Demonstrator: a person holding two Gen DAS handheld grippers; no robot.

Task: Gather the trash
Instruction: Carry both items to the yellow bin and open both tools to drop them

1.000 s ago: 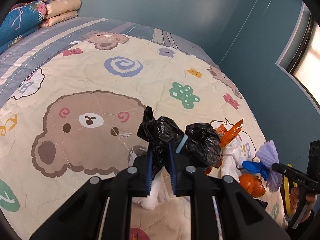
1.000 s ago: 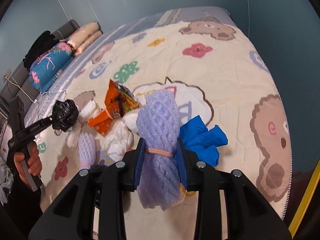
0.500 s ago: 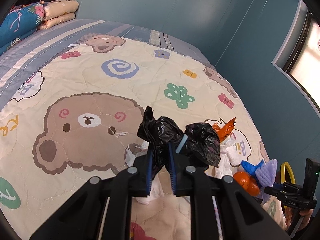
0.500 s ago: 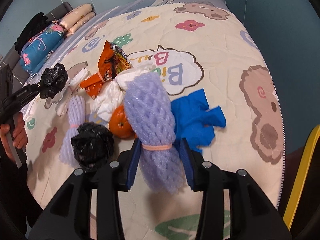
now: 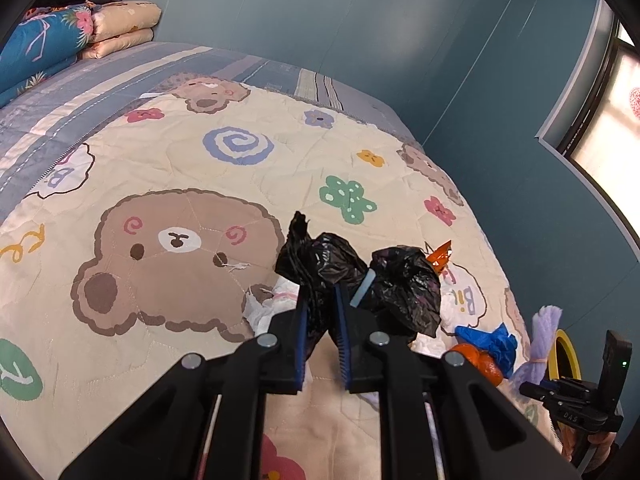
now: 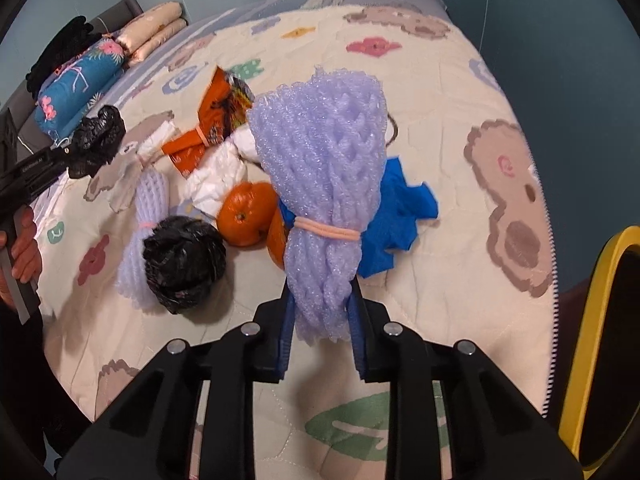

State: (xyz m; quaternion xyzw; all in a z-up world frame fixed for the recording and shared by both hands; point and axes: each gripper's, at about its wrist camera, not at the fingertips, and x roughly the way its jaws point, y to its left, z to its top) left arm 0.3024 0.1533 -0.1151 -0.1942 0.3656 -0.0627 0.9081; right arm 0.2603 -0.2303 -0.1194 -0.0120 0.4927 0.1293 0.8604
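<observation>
On a bed with a bear-print quilt (image 6: pixel 460 92), a person holds two claws above a small heap of litter. The left claw (image 5: pixel 320 312) is pressed together, pinching a crumpled black plastic bag (image 5: pixel 360 276). The right claw (image 6: pixel 322 312) has just been closing and now pinches a lilac foam fruit net (image 6: pixel 324 184) bound with a rubber band. Both pieces hang clear of the quilt. A yellow-rimmed bin (image 6: pixel 592 320) stands at the bed's edge. The carrying step seems under way; next, each claw likely needs to reach over the bin and release.
</observation>
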